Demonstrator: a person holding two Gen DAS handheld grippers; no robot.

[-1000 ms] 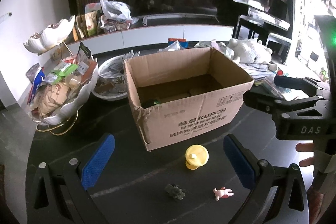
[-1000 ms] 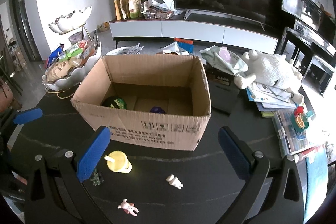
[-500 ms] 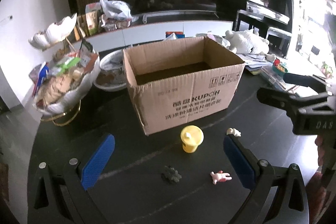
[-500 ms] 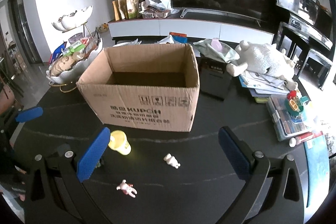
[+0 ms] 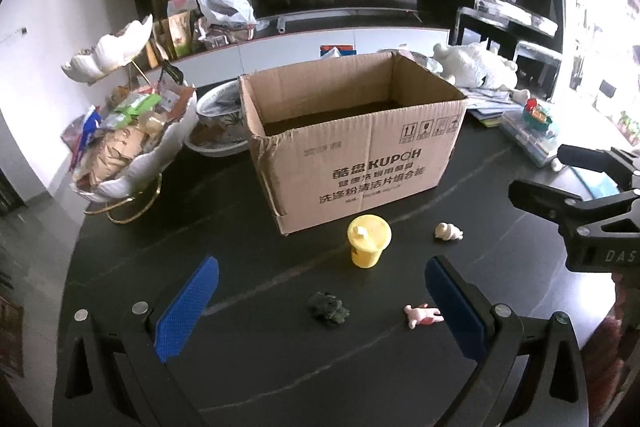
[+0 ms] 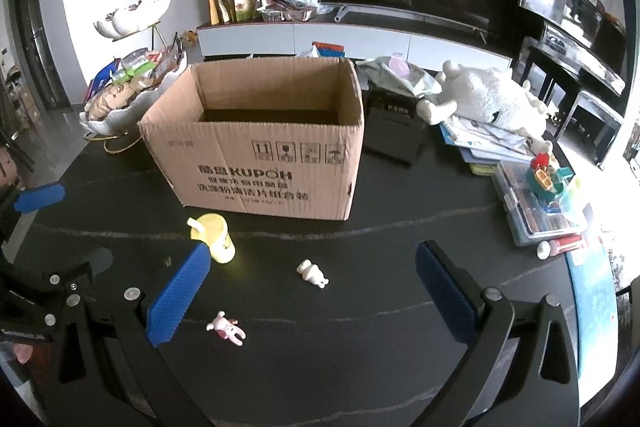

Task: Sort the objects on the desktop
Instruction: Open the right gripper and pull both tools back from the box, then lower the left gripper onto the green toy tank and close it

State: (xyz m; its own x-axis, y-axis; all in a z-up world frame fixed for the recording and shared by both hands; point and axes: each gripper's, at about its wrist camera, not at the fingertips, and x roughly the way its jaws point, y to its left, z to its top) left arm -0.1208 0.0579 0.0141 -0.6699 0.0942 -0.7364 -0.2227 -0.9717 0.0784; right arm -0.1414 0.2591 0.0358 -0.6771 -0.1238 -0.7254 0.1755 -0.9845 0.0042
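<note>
While both hand-held grippers (image 5: 320, 301) (image 6: 310, 287) gape empty, corrugated cardboard box (image 5: 356, 143) sits open-topped behind glossy yellow plastic cup (image 5: 368, 241).

Before you, open brown cardboard box (image 5: 352, 143) mid-table, yellow lidded plastic cup (image 5: 368, 241) just in front, small cream figurine (image 5: 448, 231) right of cup, dark green crumpled toy (image 5: 329, 308) and pink figurine (image 5: 422, 315) nearer you.

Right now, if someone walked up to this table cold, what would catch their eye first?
Probably the big open cardboard box in the middle of the dark table. Next, the small things scattered in front of it: a yellow sippy cup, a white figurine, a pink figurine and a dark green toy. Off to the right, a white plush animal lies on a pile of papers.
</note>
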